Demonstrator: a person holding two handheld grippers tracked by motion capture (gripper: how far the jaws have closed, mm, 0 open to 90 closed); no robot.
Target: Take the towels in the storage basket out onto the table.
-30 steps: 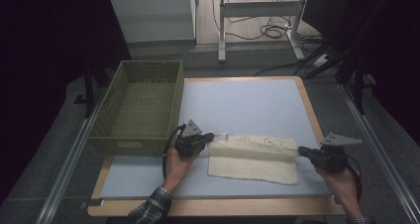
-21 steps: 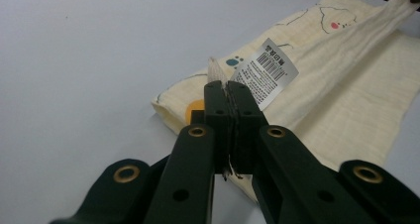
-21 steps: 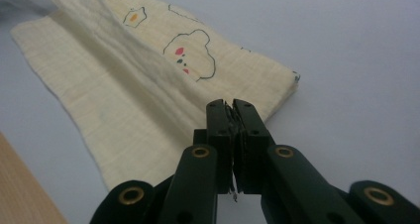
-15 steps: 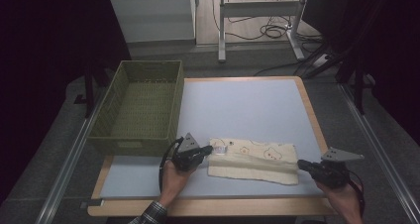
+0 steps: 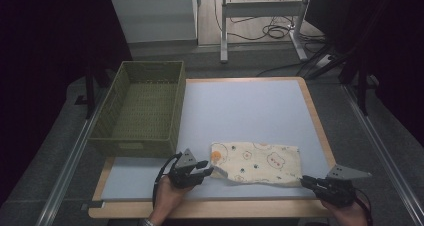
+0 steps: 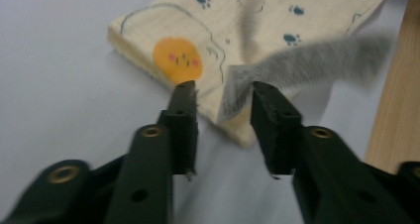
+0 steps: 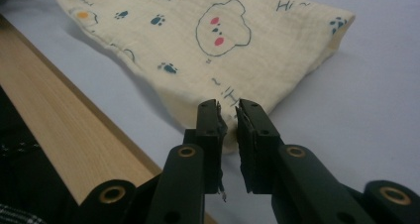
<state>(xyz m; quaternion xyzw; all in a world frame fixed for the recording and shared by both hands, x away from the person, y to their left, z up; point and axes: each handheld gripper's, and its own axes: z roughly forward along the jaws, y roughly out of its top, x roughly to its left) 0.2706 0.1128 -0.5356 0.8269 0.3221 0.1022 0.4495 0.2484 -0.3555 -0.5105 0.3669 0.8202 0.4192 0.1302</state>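
A folded cream cloth [image 5: 257,162] with printed animals lies on the near part of the pale table [image 5: 250,106], right of a green basket [image 5: 140,106]; the left gripper [image 5: 202,168] has just been opening, jaws apart at the cloth's near-left corner, a loose flap between them; the right gripper [image 5: 306,182], jaws also just opening, stands slightly parted at the near-right corner.

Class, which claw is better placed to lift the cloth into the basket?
Probably the left claw: nearest the basket. Its jaws and the right claw's have just been opening, cloth between them.
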